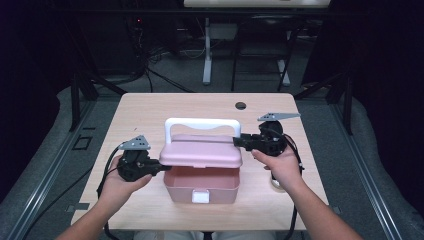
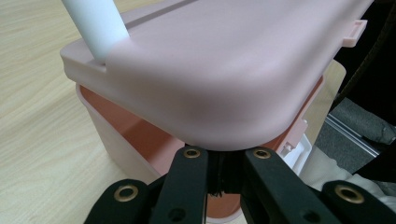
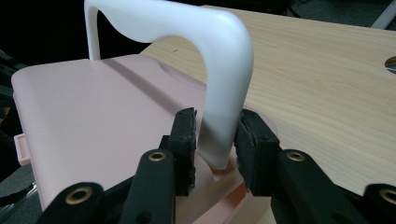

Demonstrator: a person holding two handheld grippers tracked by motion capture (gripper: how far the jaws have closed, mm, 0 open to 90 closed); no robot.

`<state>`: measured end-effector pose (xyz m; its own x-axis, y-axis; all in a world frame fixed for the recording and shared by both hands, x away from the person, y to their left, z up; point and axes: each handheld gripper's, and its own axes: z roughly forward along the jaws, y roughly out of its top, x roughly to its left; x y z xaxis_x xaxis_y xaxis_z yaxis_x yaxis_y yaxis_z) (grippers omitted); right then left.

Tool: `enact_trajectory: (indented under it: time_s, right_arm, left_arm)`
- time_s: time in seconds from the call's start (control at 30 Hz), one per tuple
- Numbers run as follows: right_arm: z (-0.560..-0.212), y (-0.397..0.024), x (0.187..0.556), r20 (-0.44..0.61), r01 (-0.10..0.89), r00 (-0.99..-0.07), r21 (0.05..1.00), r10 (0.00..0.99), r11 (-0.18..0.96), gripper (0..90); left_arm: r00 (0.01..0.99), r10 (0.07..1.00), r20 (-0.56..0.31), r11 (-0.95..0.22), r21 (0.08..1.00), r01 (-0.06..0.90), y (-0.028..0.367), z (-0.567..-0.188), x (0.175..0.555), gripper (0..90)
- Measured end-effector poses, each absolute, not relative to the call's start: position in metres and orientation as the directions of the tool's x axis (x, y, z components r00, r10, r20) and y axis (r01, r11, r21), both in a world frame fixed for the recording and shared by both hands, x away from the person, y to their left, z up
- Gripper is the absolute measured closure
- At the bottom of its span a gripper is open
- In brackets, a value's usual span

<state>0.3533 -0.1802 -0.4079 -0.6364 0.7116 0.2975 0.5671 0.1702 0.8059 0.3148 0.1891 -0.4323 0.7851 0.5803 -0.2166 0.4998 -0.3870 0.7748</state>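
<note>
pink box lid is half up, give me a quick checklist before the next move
1. Left hand-held gripper clamped on the pink lid edge: ok, jaws shut on the corner rim.
2. Right hand-held gripper around the white handle: ok, handle post sits between the pads.
3. Right pads pressing the handle: not ok, slight gaps show on both sides.
4. Lid raised off the pink box: ok, the inside shows under it.
5. White front latch free: ok, it hangs clear of the lid.
6. Box steady on the table: cannot tell.

High view overhead, forward-down; gripper views close; all share pink box [image 1: 202, 165].
</note>
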Motion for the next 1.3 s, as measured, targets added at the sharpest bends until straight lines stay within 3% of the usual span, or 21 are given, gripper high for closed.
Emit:
enact_trajectory:
  time_s: [0.63, 1.3]
  right_arm:
    - [-0.400, -0.194, 0.346, 0.299, 0.542, -0.630, 0.830, 0.717, 0.130, 69.1]
    - [-0.430, -0.210, 0.317, 0.285, 0.529, -0.629, 0.838, 0.723, 0.130, 85.7]
  left_arm:
    - [0.778, 0.590, -0.215, -0.382, 0.774, 0.504, 0.188, -0.428, 0.319, 89.9]
    - [0.765, 0.610, -0.206, -0.353, 0.793, 0.496, 0.187, -0.411, 0.331, 89.8]
